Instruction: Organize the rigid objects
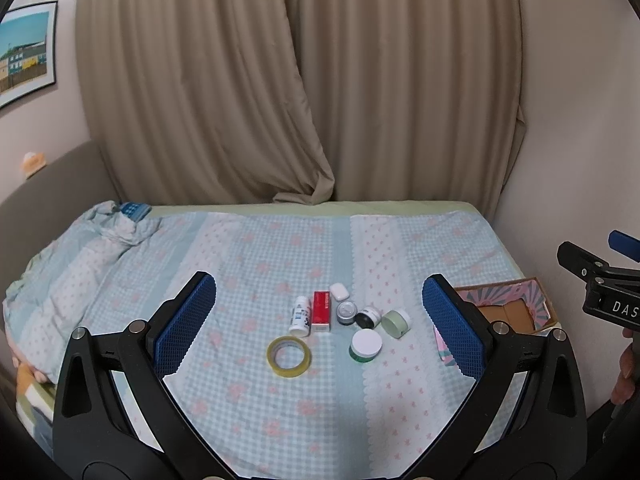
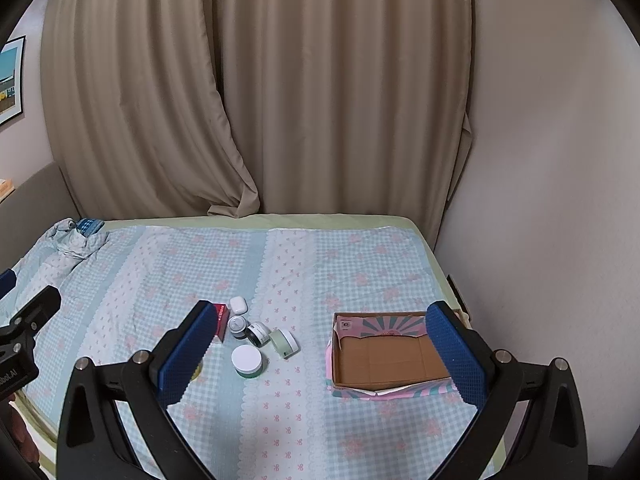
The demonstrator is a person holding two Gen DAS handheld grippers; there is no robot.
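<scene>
The left gripper [image 1: 320, 326] hovers over the bed [image 1: 248, 420] with its blue pads spread wide and nothing between them. The right gripper [image 2: 322, 350] hangs likewise, pads apart and empty.

Nearest on the quilt lies a tape roll [image 1: 289, 356], flat. Just right of it stands a white-lidded jar [image 1: 365, 344]. Behind these sits a tight cluster: a white bottle [image 1: 300, 316] lying beside a red box [image 1: 322, 311], then a silver tin [image 1: 346, 312], a black jar [image 1: 368, 317] on its side and a pale green jar [image 1: 396, 323], also tipped. A white case [image 1: 339, 291] rests at the back of the group, touching the red box.

Well to the right, apart from the cluster, an open cardboard box [image 2: 390, 358] sits on the bed, nothing inside. Beige curtains [image 2: 256, 92] hang beyond.
</scene>
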